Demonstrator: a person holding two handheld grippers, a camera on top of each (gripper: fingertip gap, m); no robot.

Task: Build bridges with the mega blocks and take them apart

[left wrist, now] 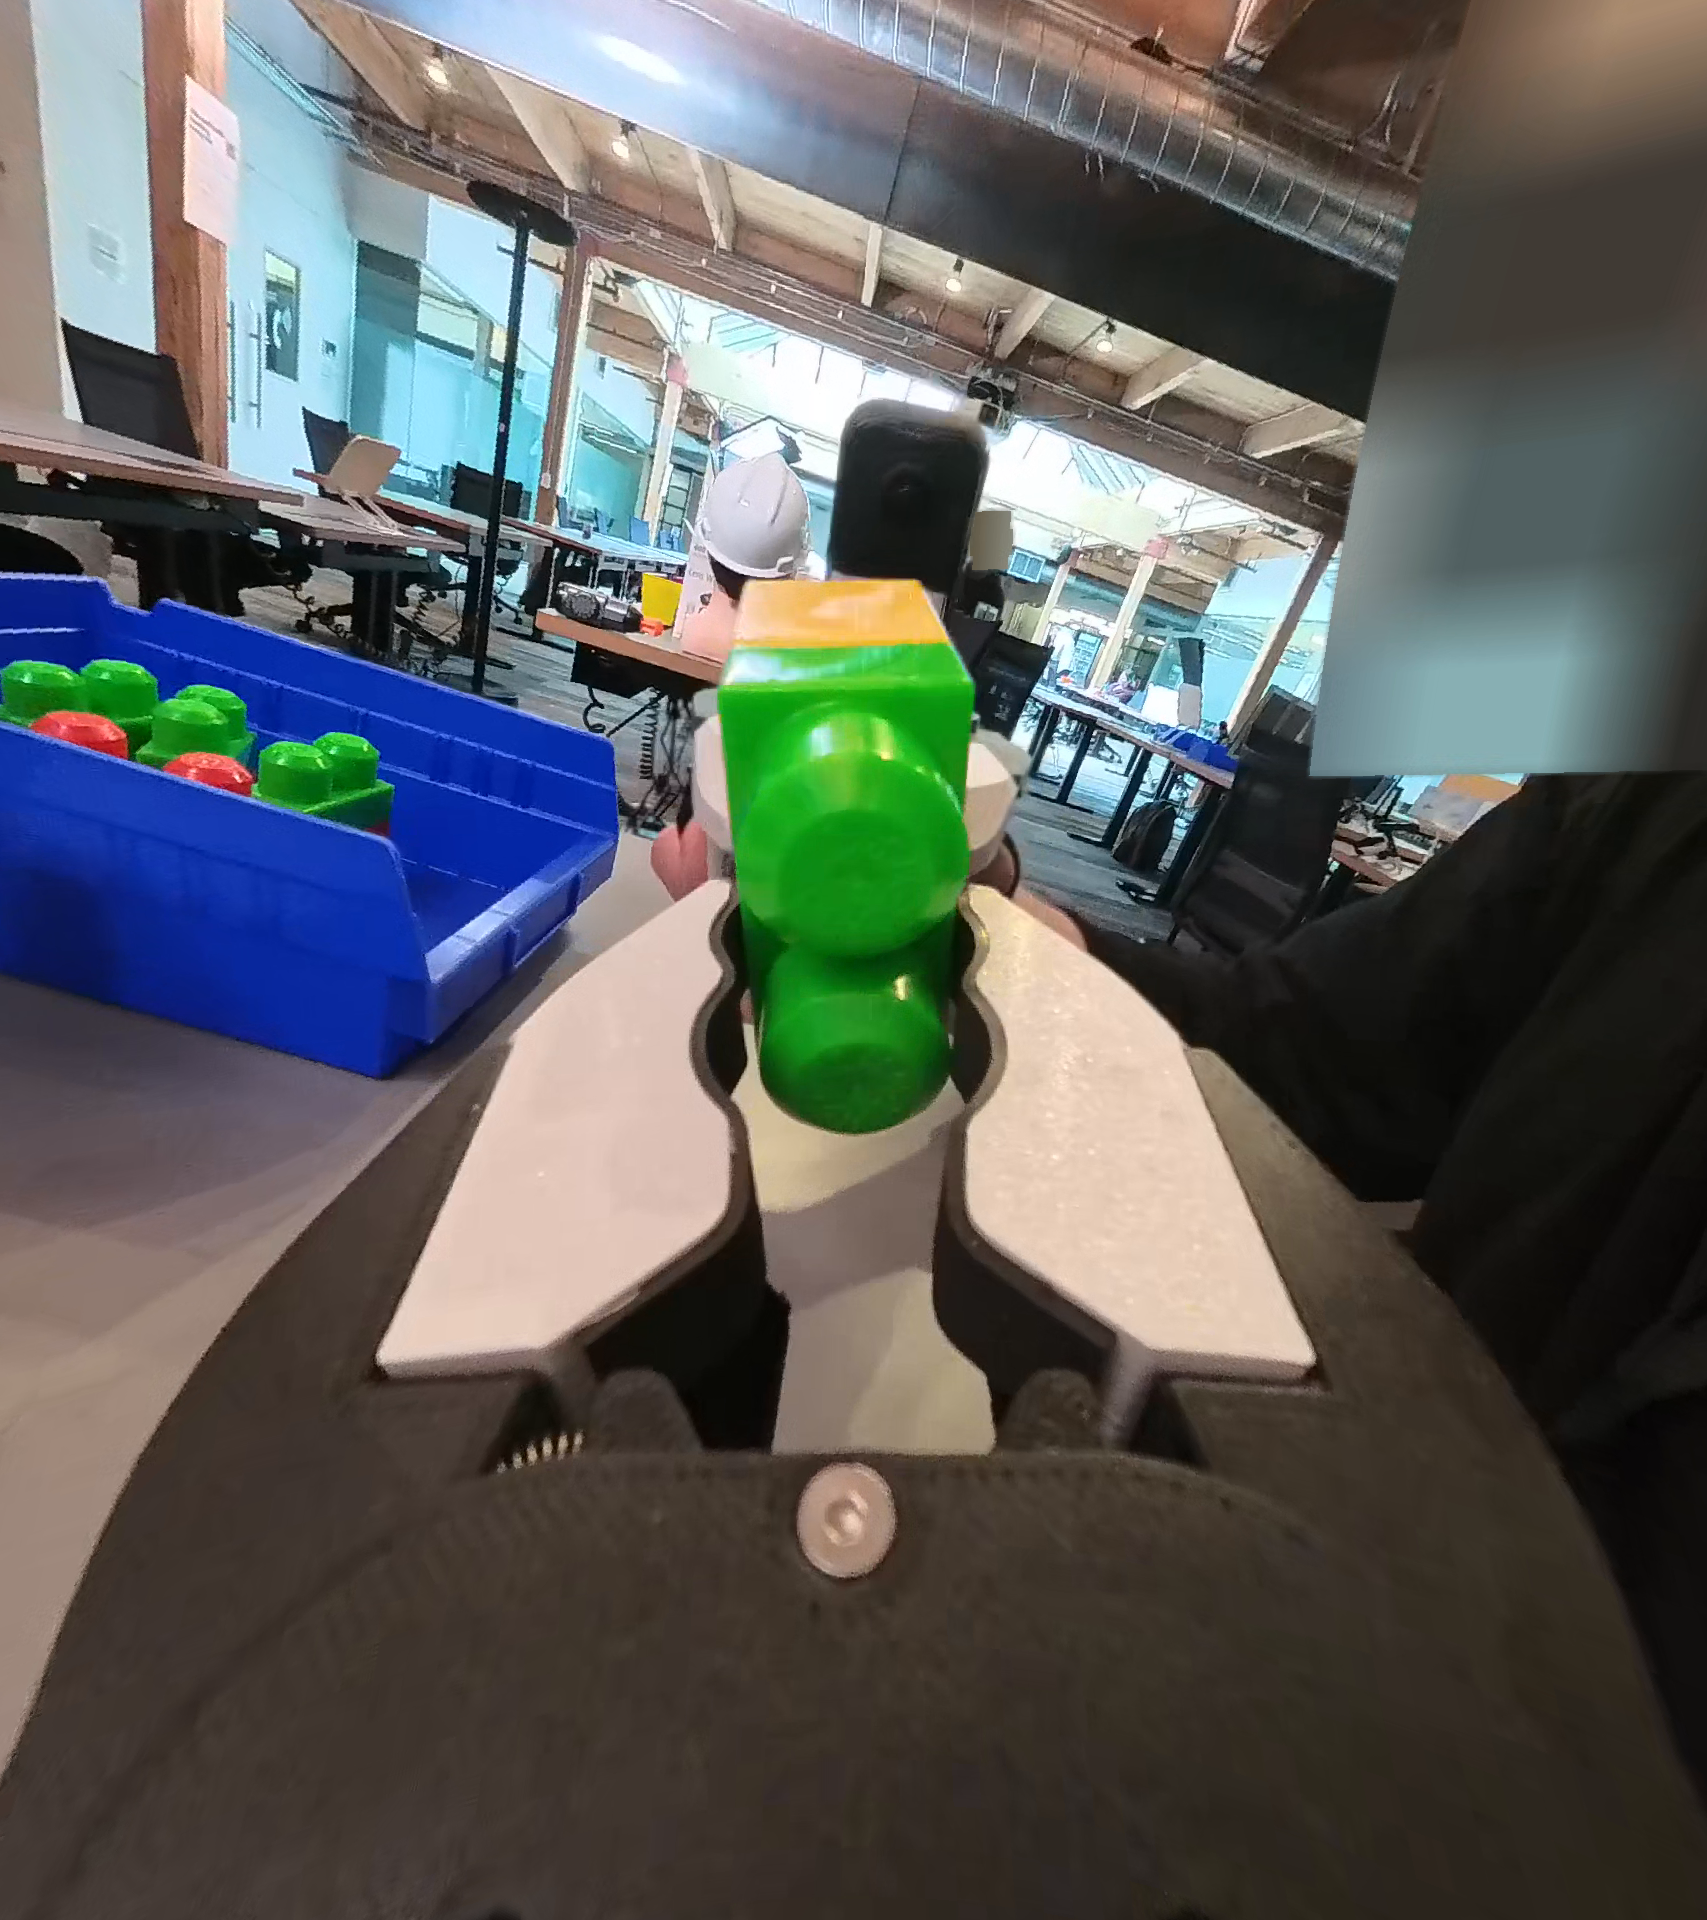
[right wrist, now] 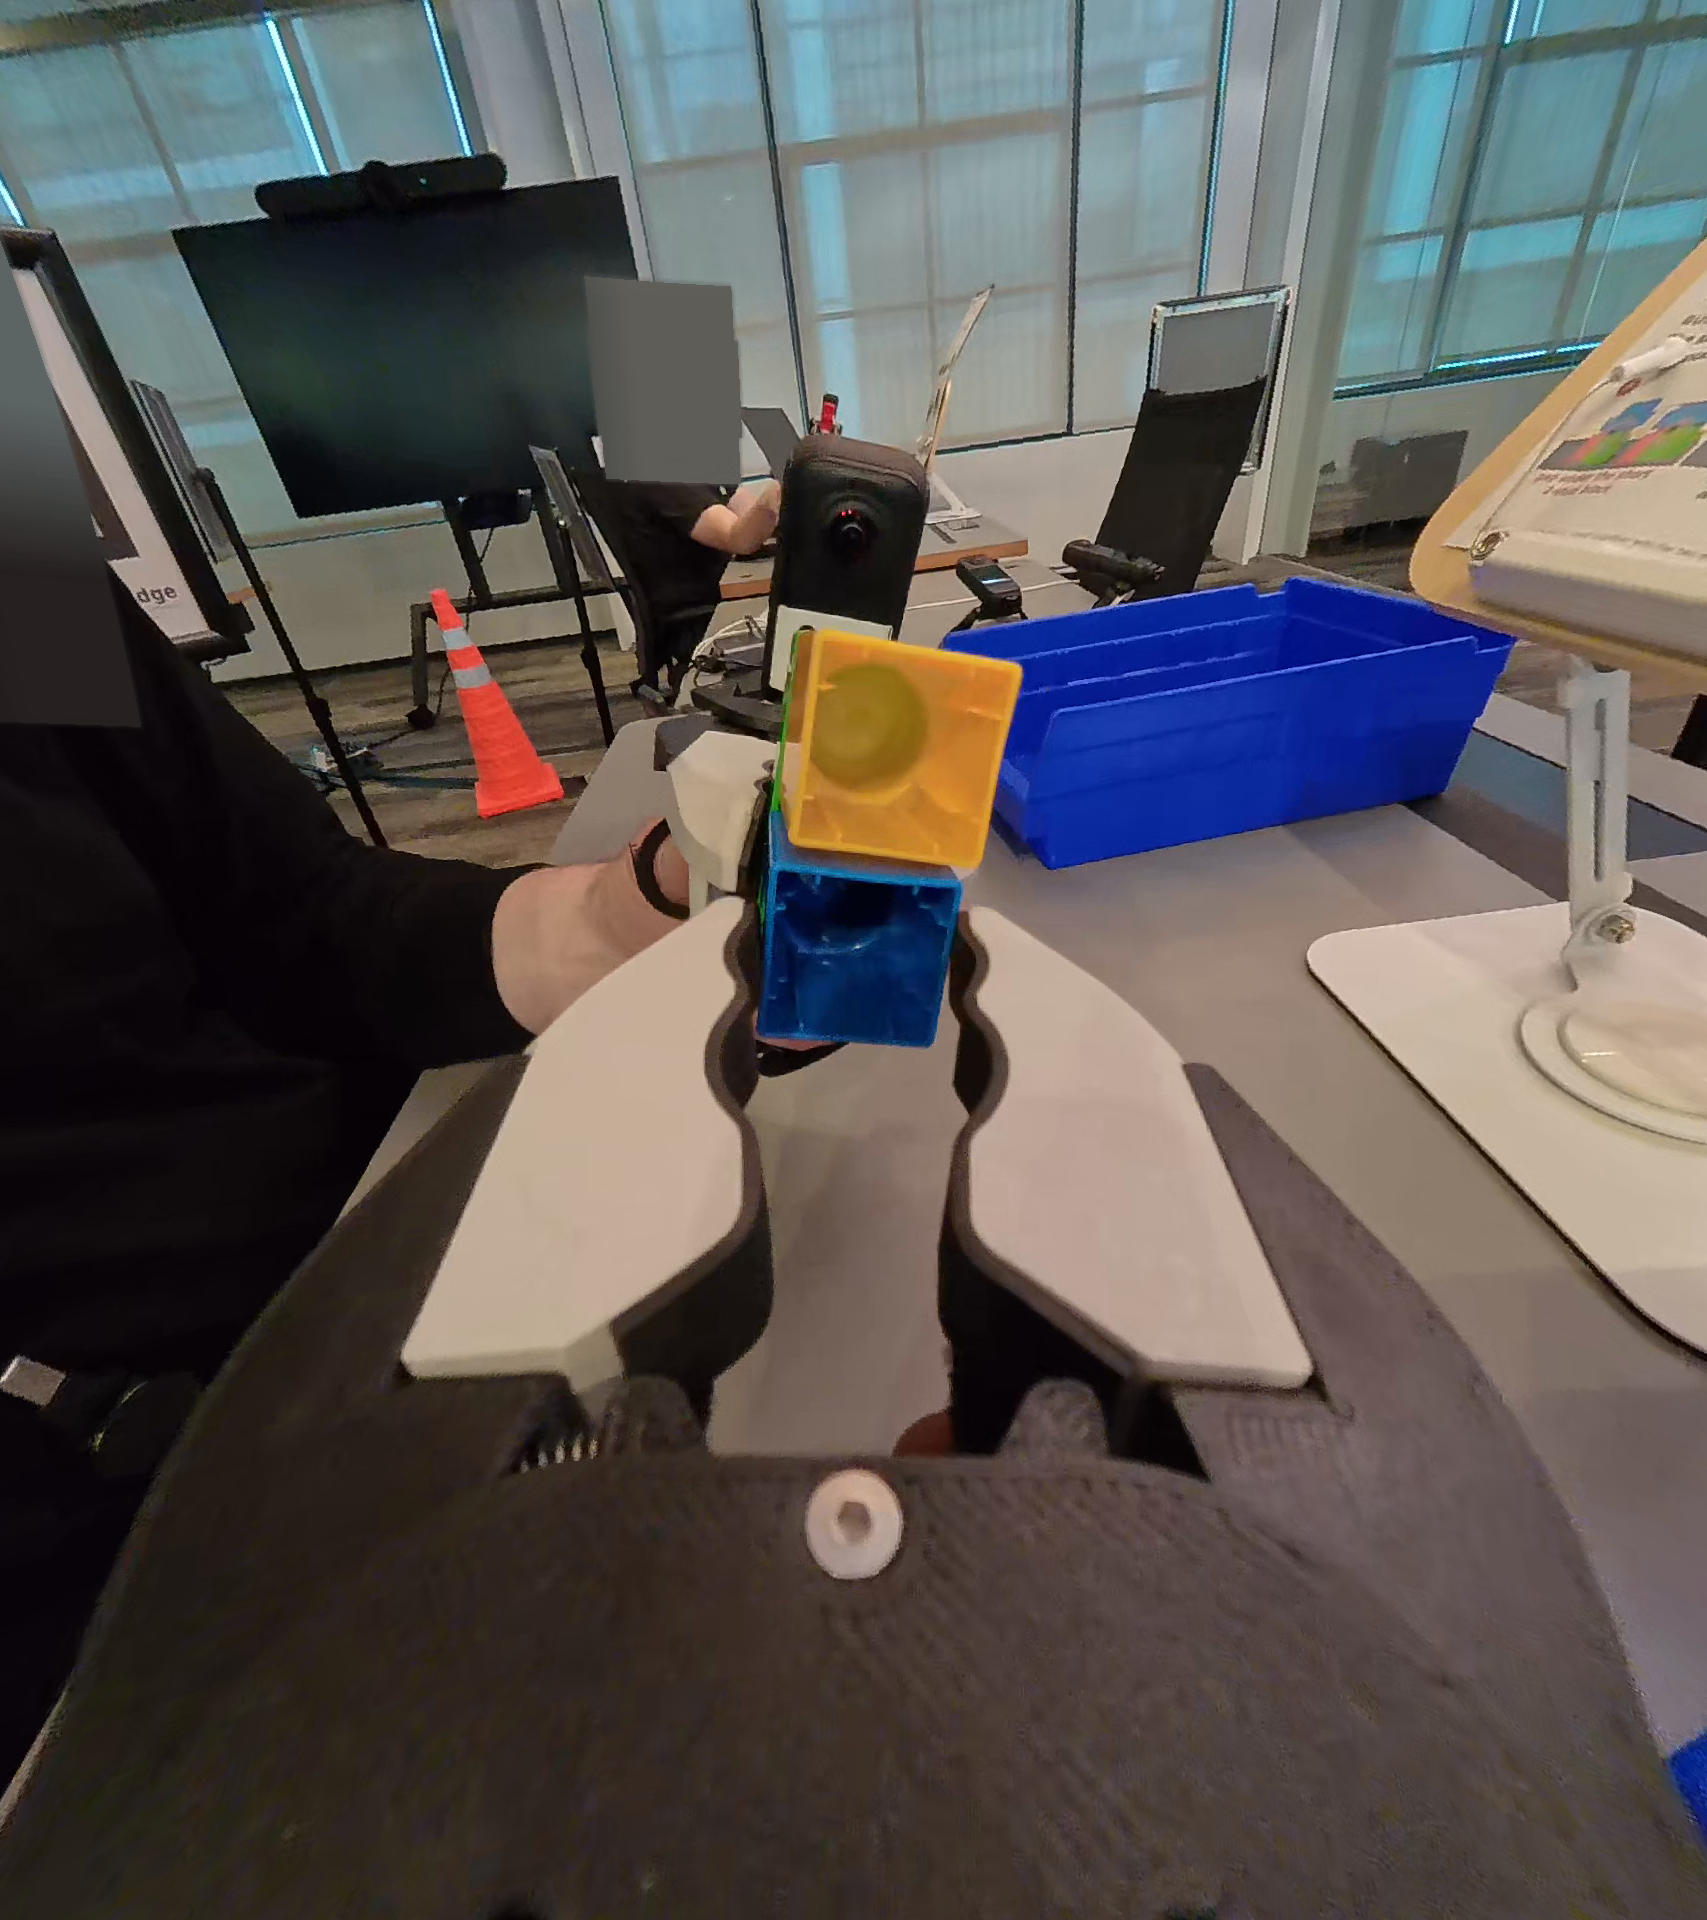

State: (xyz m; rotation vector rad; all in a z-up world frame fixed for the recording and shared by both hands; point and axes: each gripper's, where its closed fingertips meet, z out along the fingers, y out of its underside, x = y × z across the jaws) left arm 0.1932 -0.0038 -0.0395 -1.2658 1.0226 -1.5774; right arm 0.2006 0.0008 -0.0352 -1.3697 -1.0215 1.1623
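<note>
In the left wrist view, my left gripper [left wrist: 844, 997] is shut on a green two-stud block [left wrist: 844, 790], held in the air with its studs pointing at the camera. A yellow block [left wrist: 833, 618] sits behind its top. In the right wrist view, my right gripper [right wrist: 854, 987] is shut on a blue block [right wrist: 854, 961] whose hollow underside faces the camera. The yellow block [right wrist: 896, 748] sits tilted just above the blue one, and a green edge [right wrist: 778, 727] shows at its left. The two grippers face each other on the same joined piece. The left gripper's white fingers [right wrist: 714, 821] show behind it.
A blue bin [left wrist: 309, 935] with several green and red blocks stands on the grey table [left wrist: 101, 1195] at the left. Another blue bin [right wrist: 1244, 748] stands behind the right gripper. A white stand [right wrist: 1576, 1122] with an instruction board is at the right. A person in a black sleeve [right wrist: 153, 935] holds the grippers. The tips of both grippers are at nearly the same place.
</note>
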